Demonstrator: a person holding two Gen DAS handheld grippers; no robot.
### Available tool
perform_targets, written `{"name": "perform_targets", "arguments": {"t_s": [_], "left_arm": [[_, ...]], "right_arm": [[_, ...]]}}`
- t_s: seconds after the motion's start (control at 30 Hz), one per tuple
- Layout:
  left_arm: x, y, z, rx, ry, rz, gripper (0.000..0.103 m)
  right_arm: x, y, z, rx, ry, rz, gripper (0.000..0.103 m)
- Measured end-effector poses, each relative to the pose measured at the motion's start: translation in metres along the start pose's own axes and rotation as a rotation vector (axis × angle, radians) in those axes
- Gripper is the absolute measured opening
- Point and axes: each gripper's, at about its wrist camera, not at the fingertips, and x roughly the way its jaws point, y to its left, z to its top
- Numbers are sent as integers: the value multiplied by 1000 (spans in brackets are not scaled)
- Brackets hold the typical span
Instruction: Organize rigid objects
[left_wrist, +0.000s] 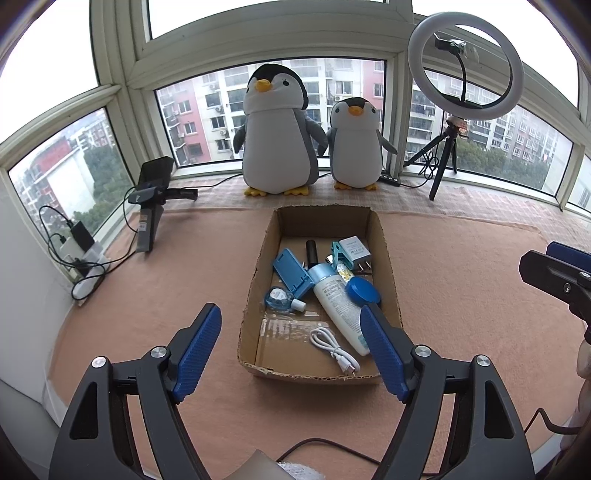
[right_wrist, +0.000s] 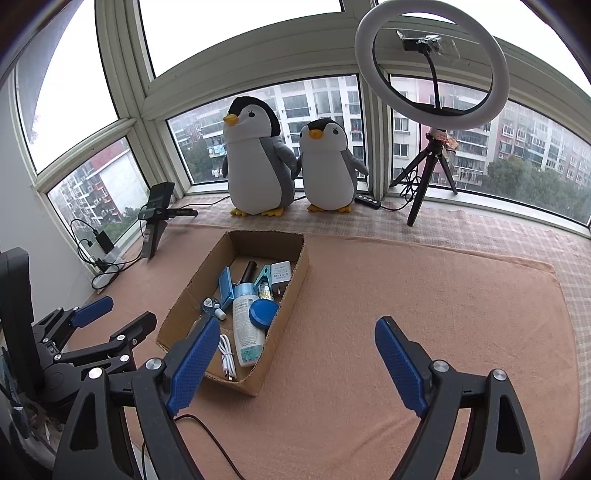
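Note:
An open cardboard box (left_wrist: 255, 288) (right_wrist: 295, 284) sits on the pink mat. In it lie a white lotion bottle (left_wrist: 338, 306) (right_wrist: 245, 332), a round blue lid (left_wrist: 364, 291) (right_wrist: 263, 312), a blue phone stand (left_wrist: 290, 272) (right_wrist: 225, 283), a white charger plug (left_wrist: 355, 250) (right_wrist: 280, 275), a teal clip (left_wrist: 337, 253) (right_wrist: 263, 277), a black tube (left_wrist: 312, 250) (right_wrist: 249, 271), a small correction tape (left_wrist: 277, 297) (right_wrist: 208, 305) and a white cable (left_wrist: 334, 349) (right_wrist: 227, 356). My left gripper (left_wrist: 290, 325) is open and empty just before the box; it also shows in the right wrist view (right_wrist: 125, 314). My right gripper (right_wrist: 295, 334) is open and empty, right of the box.
Two plush penguins (left_wrist: 280, 129) (right_wrist: 258, 158) stand on the window ledge behind the box. A ring light on a tripod (left_wrist: 465, 66) (right_wrist: 432, 66) stands at the back right. A phone holder (left_wrist: 151, 206) (right_wrist: 159, 214) and a power strip with cables (left_wrist: 85, 266) are at the left.

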Motion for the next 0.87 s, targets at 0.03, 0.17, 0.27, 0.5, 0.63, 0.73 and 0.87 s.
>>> {"name": "perform_targets", "arguments": {"t_s": [0.03,0.17,0.27,0.5,0.63,0.73,0.87], "left_arm": [[0,0,-1,1,0,1,80],[0,0,-1,-1,-4,0,80],[0,0,-1,-1,-3,-1,80],[0,0,-1,-2,-1,-1,80],[0,0,-1,-3,-1,-1,80],[0,0,-1,-2,0,-1,80],[0,0,-1,-3,1,-1,80]], "right_arm": [[0,0,0,0,1,0,83],[0,0,0,0,2,0,83],[0,0,0,1,3,0,83],[1,-1,1,2,6,-1,83],[2,-1,1,3,6,-1,83],[2,-2,1,2,7,-1,83],[3,-3,-1,4,11,2,83]]}}
